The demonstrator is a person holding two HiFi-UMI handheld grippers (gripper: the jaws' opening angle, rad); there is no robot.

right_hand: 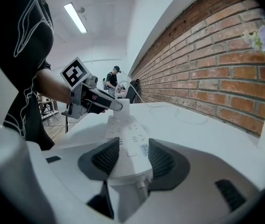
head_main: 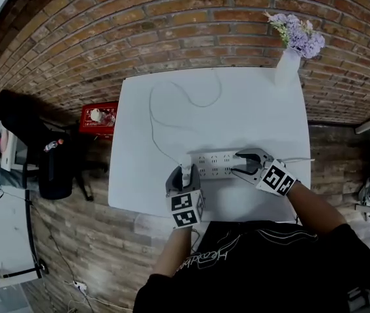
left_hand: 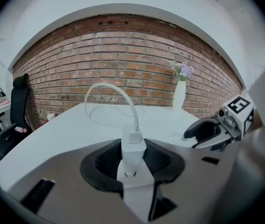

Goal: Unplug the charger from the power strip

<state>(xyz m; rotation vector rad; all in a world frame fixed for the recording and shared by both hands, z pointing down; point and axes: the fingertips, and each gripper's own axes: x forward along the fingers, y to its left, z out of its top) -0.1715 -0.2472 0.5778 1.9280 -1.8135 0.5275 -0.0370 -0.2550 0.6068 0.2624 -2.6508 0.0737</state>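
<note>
A white power strip [head_main: 214, 163] lies near the front edge of the white table [head_main: 250, 103]. A white charger [head_main: 186, 169] stands plugged in at its left end, and its cable [head_main: 152, 109] loops away across the table. My left gripper [left_hand: 133, 160] is shut on the charger [left_hand: 133, 148], with a black pad against each side and the strip's end [left_hand: 137, 185] just below. My right gripper [right_hand: 128, 160] is shut on the other end of the power strip [right_hand: 127, 139]. From there the charger [right_hand: 122, 108] shows at the far end, inside the left gripper [right_hand: 102, 104].
A white vase [head_main: 288, 67] with purple flowers stands at the table's far right corner, by the brick wall. On the floor to the left are a red box [head_main: 98, 118] and a black chair [head_main: 47, 149]. A person [right_hand: 115, 80] stands far back in the room.
</note>
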